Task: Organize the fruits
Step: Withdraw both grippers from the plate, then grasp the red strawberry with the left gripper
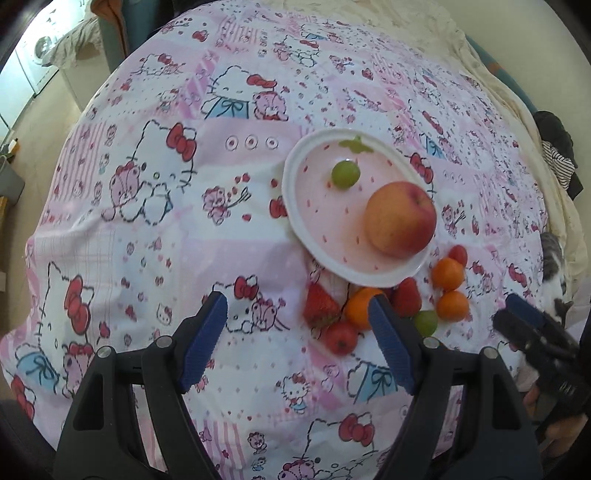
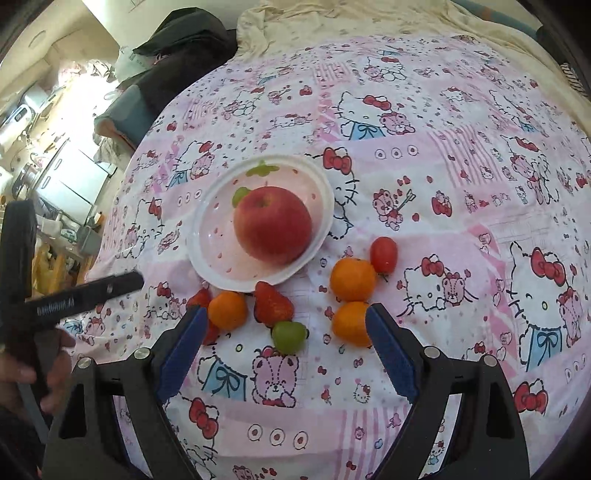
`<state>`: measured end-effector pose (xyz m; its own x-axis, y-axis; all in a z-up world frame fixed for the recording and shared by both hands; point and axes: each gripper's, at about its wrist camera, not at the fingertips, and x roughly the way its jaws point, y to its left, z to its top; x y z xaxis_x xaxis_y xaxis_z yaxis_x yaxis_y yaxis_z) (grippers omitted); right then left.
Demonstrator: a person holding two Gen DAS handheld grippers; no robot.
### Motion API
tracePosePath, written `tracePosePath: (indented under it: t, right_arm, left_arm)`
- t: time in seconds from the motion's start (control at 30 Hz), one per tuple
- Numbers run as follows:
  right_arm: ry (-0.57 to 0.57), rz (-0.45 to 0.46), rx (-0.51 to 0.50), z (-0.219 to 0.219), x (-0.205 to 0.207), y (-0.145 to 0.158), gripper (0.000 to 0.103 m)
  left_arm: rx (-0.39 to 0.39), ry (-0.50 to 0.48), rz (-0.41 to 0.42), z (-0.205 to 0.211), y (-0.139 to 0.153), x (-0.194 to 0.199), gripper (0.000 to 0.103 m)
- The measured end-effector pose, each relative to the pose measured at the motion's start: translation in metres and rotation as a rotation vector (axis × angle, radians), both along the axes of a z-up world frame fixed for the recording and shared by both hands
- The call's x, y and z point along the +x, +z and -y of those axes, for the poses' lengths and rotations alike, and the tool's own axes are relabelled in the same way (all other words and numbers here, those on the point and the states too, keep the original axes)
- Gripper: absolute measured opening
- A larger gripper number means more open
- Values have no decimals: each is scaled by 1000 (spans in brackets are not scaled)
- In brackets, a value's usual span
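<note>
A white plate (image 1: pixel 295 206) with pink dots lies on the Hello Kitty cloth and holds a red apple (image 1: pixel 400 218) and a green grape (image 1: pixel 345 174); the plate (image 2: pixel 201 236) and apple (image 2: pixel 273 223) also show in the right wrist view. In front of the plate lie loose fruits: several small oranges (image 2: pixel 352 278), two strawberries (image 2: pixel 271 302), cherry tomatoes (image 2: pixel 383 254) and a green grape (image 2: pixel 289 335). My left gripper (image 1: pixel 297 306) is open and empty, just short of the fruit. My right gripper (image 2: pixel 284 314) is open and empty above the loose grape.
The cloth (image 1: pixel 147 221) covers a round table with its edge falling away at left. A cream blanket (image 2: pixel 351 18) lies beyond. A cat (image 1: pixel 554 258) sits at the right edge. The right gripper (image 1: pixel 532 325) shows in the left wrist view.
</note>
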<state>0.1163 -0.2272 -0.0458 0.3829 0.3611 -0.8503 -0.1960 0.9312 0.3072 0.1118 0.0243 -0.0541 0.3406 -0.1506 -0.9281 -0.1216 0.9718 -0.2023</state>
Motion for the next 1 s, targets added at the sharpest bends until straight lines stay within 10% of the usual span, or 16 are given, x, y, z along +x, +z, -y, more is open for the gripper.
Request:
tracePosePath:
  t: [0.5,0.7,1.0]
  right_arm:
    - [-168,-62,-13,40,9,-16,90]
    - [-176,-78,-9,41,11,-20,90]
    - [-181,-82,-17,43,10,-21,90]
  left_arm:
    - [-37,52,-105,-8,-45,5,76]
    - [-102,39,-171,6,-69,16,49]
    - [-160,60,-189,14,-79,23,45]
